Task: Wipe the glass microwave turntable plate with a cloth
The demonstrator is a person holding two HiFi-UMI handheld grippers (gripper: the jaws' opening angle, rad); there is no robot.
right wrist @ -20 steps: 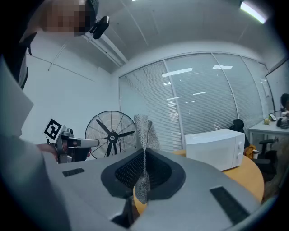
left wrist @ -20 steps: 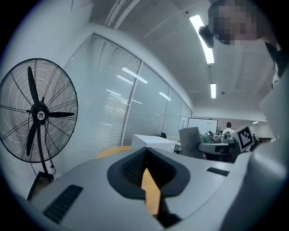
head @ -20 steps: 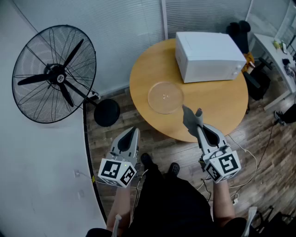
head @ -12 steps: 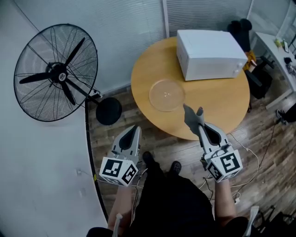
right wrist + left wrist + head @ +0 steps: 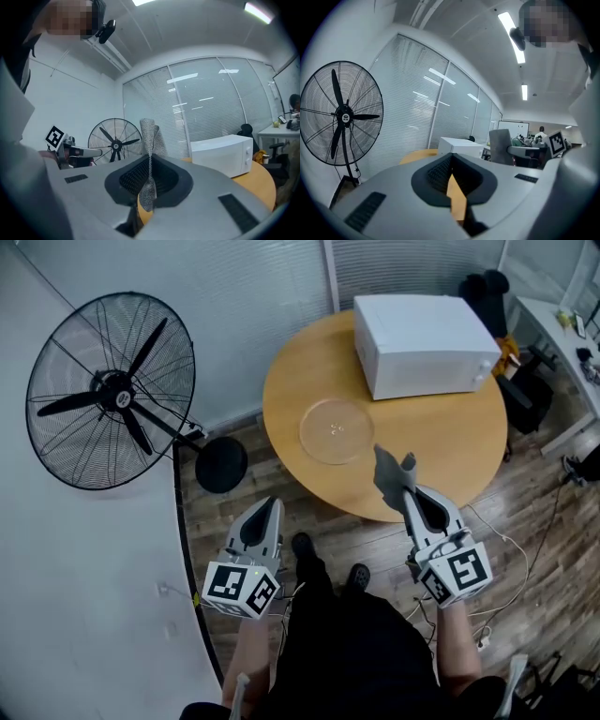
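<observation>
The clear glass turntable plate [image 5: 336, 430] lies flat on the round wooden table [image 5: 450, 451], in front of the white microwave [image 5: 424, 343]. My right gripper [image 5: 409, 493] hovers over the table's near edge, just right of the plate, shut on a grey cloth [image 5: 391, 474] that sticks up past its jaws. In the right gripper view the cloth [image 5: 150, 140] is pinched between the pads. My left gripper [image 5: 267, 514] is shut and empty, held over the floor left of the table. Its closed jaws fill the left gripper view [image 5: 451, 176].
A large black pedestal fan [image 5: 108, 390] stands left of the table, its round base [image 5: 221, 467] near the table's edge. A glass wall with blinds runs behind. A desk and dark chair [image 5: 525, 395] sit at the right. Cables [image 5: 506, 549] lie on the wood floor.
None beyond a slight sway of the head view; both grippers hold the same places.
</observation>
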